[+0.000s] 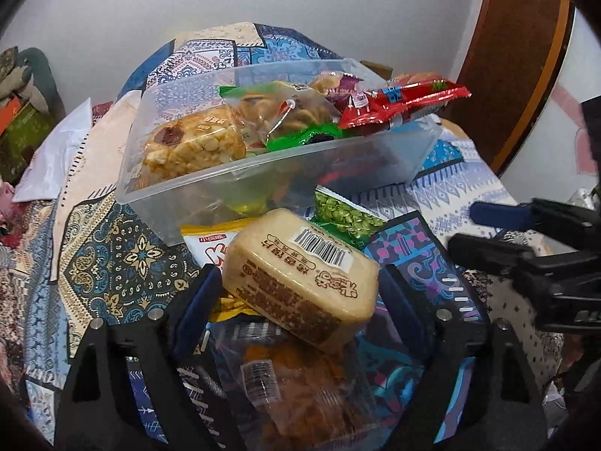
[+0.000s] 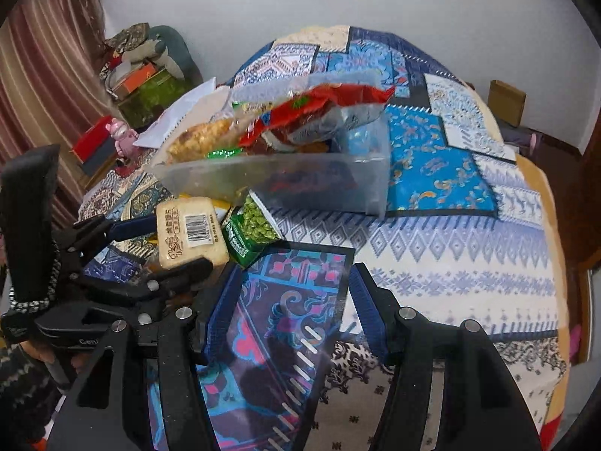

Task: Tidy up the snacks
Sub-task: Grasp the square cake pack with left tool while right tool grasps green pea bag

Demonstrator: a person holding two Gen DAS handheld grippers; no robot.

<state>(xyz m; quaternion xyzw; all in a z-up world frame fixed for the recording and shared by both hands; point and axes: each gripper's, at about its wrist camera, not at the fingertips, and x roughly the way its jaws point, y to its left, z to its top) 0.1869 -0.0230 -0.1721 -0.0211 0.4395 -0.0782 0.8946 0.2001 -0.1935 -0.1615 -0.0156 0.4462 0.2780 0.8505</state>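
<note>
Left wrist view, bin: the clear plastic bin (image 1: 210, 184) sits ahead of the jaws on the patterned cloth (image 1: 112, 263), already piled with wrapped snacks, among them a puffed rice cake (image 1: 191, 146) at its left end and a red packet (image 1: 405, 103) overhanging its right rim. Most of the sorting looks done.
Left gripper: the left gripper (image 1: 300, 289) has its jaws wide, one on each side of the beige rice cracker pack (image 1: 304, 274); the left pad looks at or near the pack's edge, the right one stands clear, so I judge it not yet gripped.
Loose snacks: under and behind that pack lie a white-and-yellow packet (image 1: 206, 240), a green pea packet (image 1: 345, 214) just beyond the right jaw, and a clear bag of orange snacks (image 1: 293, 376) close to the camera between the jaw bases. All are still outside the bin.
Right wrist view, right gripper: the right gripper (image 2: 293, 300) is partly open over bare cloth, holding nothing; the loose pile lies beyond its left jaw.
Left to do: by my reading, at least four packs remain to be lifted into the bin, which is nearly full.
</note>
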